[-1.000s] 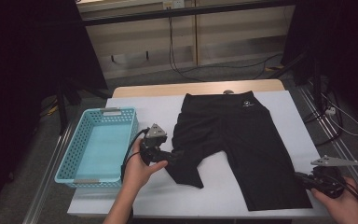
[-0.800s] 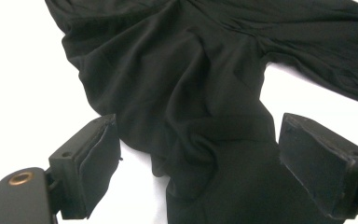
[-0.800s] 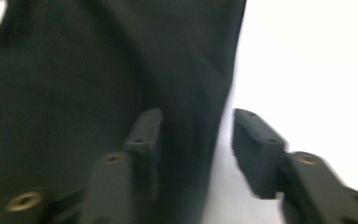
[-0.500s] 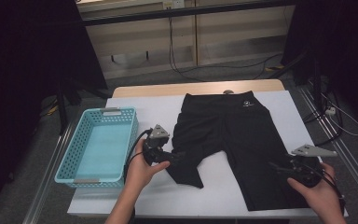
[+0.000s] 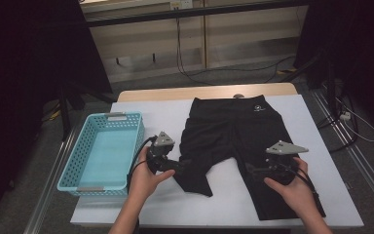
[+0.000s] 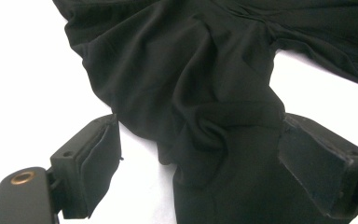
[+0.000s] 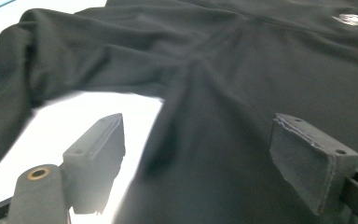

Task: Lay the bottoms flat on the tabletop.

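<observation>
one pair of black shorts lies spread on the white table, waistband at the far edge, logo facing up, legs toward the near side. the right leg lies flat and straight; the left leg is rumpled and turned inward, its hem bunched in a fold.

the left gripper sits at that bunched hem. in the left gripper view its jaws stand apart with the fold of cloth between them, fabric touching the right pad but not pinched. the right gripper rests over the inner edge of the right leg; in the right gripper view its jaws are also apart, straddling that edge with nothing clamped.

a light blue basket stands on the left of the table, well apart from the shorts, and holds nothing.

judging from this, the work looks to be at an early stage: both claws are placed for a grasp, but none is made, and smoothing or folding the shorts and moving them to the basket all remain.
</observation>
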`<action>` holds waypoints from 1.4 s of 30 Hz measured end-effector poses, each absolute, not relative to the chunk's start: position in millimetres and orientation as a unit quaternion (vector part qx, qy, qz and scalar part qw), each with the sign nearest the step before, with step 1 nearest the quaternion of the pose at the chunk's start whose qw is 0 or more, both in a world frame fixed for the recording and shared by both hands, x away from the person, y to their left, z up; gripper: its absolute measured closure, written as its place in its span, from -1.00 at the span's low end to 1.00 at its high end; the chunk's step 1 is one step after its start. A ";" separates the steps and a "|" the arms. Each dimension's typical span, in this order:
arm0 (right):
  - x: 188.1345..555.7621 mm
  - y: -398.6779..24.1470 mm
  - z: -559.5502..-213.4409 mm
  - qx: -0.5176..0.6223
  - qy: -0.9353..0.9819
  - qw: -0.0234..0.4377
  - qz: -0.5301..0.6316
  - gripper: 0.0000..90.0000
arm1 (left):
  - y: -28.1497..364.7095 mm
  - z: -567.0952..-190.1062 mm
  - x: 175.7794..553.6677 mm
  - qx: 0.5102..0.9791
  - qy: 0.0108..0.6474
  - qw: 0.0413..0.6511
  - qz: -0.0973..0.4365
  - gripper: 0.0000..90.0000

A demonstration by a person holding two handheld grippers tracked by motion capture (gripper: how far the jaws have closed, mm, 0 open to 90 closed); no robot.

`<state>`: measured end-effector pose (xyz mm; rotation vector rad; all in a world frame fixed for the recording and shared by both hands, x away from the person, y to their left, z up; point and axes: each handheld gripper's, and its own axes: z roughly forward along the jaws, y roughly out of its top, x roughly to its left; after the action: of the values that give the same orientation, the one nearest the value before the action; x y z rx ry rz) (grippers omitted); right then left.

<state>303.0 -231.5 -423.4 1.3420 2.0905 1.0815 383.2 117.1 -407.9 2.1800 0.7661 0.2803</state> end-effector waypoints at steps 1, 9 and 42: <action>305.2 -225.6 -423.9 0.480 0.755 0.213 0.392 -0.61 | 117.3 -408.1 382.4 0.860 0.303 0.396 0.112 -0.67; 319.4 -180.4 -430.0 0.449 0.771 0.205 0.401 -0.63 | 117.8 -417.1 376.1 0.868 0.291 0.385 0.115 -0.43; 299.0 -125.0 -440.9 0.356 0.826 0.167 0.403 -0.41 | 106.0 -410.8 374.0 0.865 0.279 0.410 0.076 0.91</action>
<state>299.0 -125.0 -440.9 1.0144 2.3515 1.1467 374.0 106.0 -410.8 2.1795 0.7015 0.1924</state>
